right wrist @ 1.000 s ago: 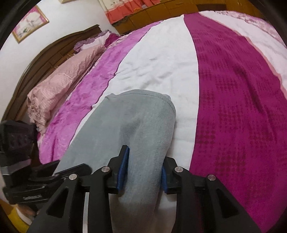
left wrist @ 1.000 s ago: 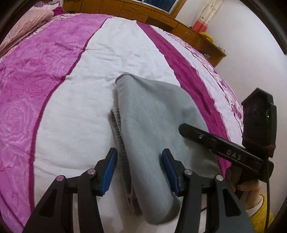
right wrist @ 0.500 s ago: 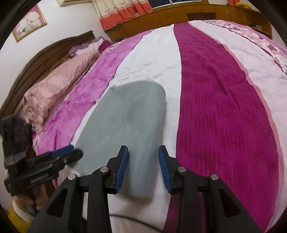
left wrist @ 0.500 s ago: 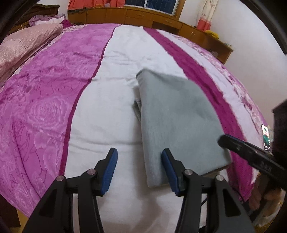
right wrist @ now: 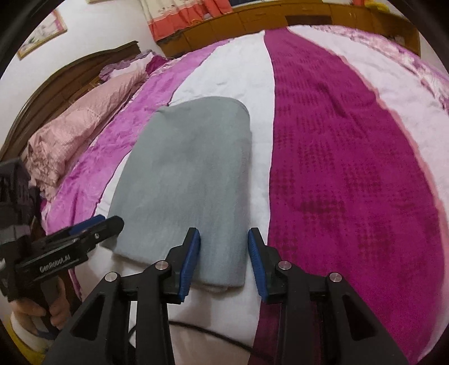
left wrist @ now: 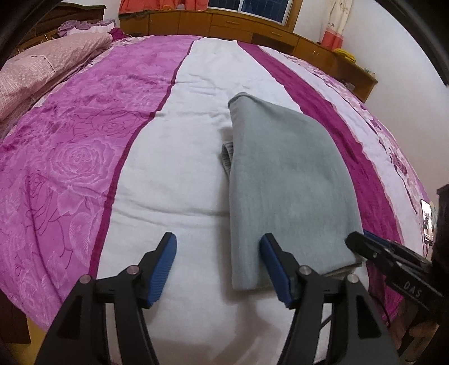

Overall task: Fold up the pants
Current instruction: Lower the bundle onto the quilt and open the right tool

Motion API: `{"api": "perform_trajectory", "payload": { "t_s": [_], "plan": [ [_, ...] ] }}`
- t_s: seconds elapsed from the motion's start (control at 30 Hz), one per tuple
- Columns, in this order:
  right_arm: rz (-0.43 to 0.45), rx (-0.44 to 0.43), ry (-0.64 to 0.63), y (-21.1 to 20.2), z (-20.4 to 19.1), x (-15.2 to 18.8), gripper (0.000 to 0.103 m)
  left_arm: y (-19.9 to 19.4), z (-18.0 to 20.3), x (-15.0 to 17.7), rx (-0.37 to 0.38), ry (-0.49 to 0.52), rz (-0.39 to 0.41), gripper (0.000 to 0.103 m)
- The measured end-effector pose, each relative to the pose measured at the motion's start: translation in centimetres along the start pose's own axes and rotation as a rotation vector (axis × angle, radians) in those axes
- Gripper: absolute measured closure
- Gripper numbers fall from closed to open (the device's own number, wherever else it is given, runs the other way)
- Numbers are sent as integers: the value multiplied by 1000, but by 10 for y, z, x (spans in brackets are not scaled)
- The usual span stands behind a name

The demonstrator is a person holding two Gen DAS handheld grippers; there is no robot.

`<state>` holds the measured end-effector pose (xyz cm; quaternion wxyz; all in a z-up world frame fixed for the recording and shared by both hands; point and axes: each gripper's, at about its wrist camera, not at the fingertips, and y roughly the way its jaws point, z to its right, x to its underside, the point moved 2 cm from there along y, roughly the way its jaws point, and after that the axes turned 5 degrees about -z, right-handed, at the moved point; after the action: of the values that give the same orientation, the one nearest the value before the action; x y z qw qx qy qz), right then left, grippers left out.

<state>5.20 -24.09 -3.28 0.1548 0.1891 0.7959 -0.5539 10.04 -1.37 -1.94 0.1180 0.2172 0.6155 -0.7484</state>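
Note:
The grey pants (left wrist: 286, 182) lie folded into a flat rectangle on the bed's white stripe (left wrist: 179, 179), with a ribbed waistband edge peeking out at the left side. My left gripper (left wrist: 219, 266) hovers over their near left corner. Its jaws are opening and the blue pads (left wrist: 165, 264) press on nothing. My right gripper (right wrist: 224, 252) is open above the near right corner of the pants (right wrist: 190, 179), pads clear of the cloth. Each gripper shows in the other's view: the right gripper (left wrist: 362, 244) and the left gripper (right wrist: 95, 227), the latter held by a hand (right wrist: 36, 314).
A pink quilt and pillows (right wrist: 81, 120) lie along the dark headboard (right wrist: 70, 78). Wooden cabinets (left wrist: 224, 22) and curtains line the far wall. A phone (left wrist: 426, 221) sits at the bed's right edge. A black cable (right wrist: 210, 334) runs under my right gripper.
The pants have gone from lifted between the pads to lying flat on the bed. Both grippers have drawn back toward the near edge, and the left jaws stand wider.

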Motion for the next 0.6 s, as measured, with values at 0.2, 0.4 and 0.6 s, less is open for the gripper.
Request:
{"api": "perform_trajectory", "payload": {
  "t_s": [0.2, 0.4, 0.6],
  "plan": [
    [21, 30, -57, -23, -14, 12, 75, -18, 9, 14, -13, 44, 8, 37],
    [36, 67, -86, -42, -24, 30, 72, -28, 16, 31, -32, 65, -17, 34],
    [53, 125, -92, -43, -24, 48, 34, -26, 20, 45, -28, 55, -9, 17]
  ]
}}
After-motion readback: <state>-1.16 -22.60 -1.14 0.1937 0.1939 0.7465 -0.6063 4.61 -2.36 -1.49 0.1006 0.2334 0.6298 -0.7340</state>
